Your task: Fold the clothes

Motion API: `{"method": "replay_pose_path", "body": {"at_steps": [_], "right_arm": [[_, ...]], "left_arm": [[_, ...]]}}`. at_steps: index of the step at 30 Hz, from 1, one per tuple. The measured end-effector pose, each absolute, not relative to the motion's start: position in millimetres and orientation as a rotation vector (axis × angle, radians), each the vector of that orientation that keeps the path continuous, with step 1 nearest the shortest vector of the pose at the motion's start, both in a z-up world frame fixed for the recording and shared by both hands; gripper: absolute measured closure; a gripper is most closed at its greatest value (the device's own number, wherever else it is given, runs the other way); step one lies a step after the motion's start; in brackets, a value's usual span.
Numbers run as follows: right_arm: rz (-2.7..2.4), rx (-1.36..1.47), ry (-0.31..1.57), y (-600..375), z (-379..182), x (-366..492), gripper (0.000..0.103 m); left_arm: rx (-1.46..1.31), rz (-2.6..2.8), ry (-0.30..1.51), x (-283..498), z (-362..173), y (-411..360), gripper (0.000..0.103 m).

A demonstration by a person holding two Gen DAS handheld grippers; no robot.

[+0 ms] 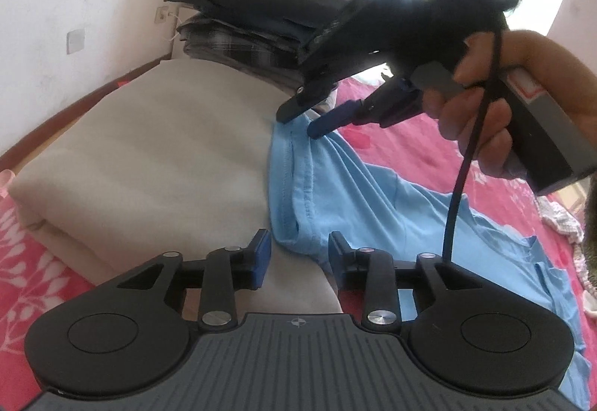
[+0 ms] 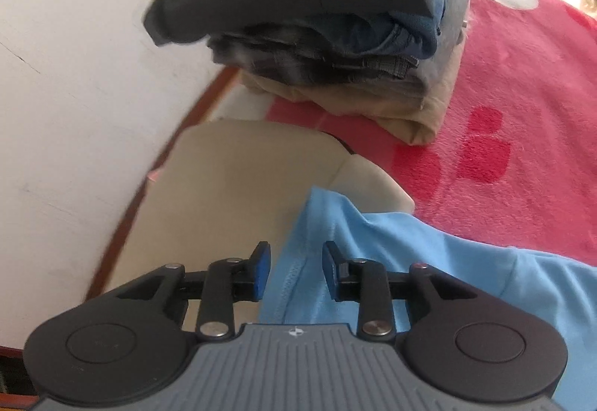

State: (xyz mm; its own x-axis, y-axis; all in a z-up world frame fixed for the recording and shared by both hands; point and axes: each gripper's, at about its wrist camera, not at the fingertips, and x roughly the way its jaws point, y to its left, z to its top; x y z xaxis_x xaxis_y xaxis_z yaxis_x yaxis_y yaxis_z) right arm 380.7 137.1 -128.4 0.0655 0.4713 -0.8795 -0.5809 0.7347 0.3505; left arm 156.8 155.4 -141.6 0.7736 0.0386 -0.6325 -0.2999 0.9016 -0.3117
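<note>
Left wrist view, clothes stack [image 1: 261,11] behind beige cushion [image 1: 160,157], pink rug [image 1: 410,134]

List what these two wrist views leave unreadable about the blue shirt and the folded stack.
- Light blue shirt: its far part is cut off by the right edge in both views; the left gripper body hides the near hem.
- Folded clothes stack: top cropped in the right wrist view; individual garments too blurred to identify.

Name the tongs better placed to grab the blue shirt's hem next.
Likely the right tongs: open, tips at the blue shirt hem's far corner. The left tongs, also open, straddle its near edge.
</note>
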Motion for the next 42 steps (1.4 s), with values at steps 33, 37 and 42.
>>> {"method": "replay_pose_path", "body": {"at_steps": [33,37,42], "right_arm": [[0.738,0.587,1.107,-163.3,-198.6,387.0,0.101],[0.644,0.632,1.177,-184.7,-237.5,392.0,0.099],[0.657,0.553,1.087,-198.0,-214.6,392.6,0.096]], "left_arm": [[0.094,-0.226,0.756,175.7,-157.9,-3.8,0.097],[0.056,-0.26,0.811,171.8,-164.1,-4.1,0.094],[0.006,-0.241,0.76,161.8,-146.6,18.7,0.087]]}}
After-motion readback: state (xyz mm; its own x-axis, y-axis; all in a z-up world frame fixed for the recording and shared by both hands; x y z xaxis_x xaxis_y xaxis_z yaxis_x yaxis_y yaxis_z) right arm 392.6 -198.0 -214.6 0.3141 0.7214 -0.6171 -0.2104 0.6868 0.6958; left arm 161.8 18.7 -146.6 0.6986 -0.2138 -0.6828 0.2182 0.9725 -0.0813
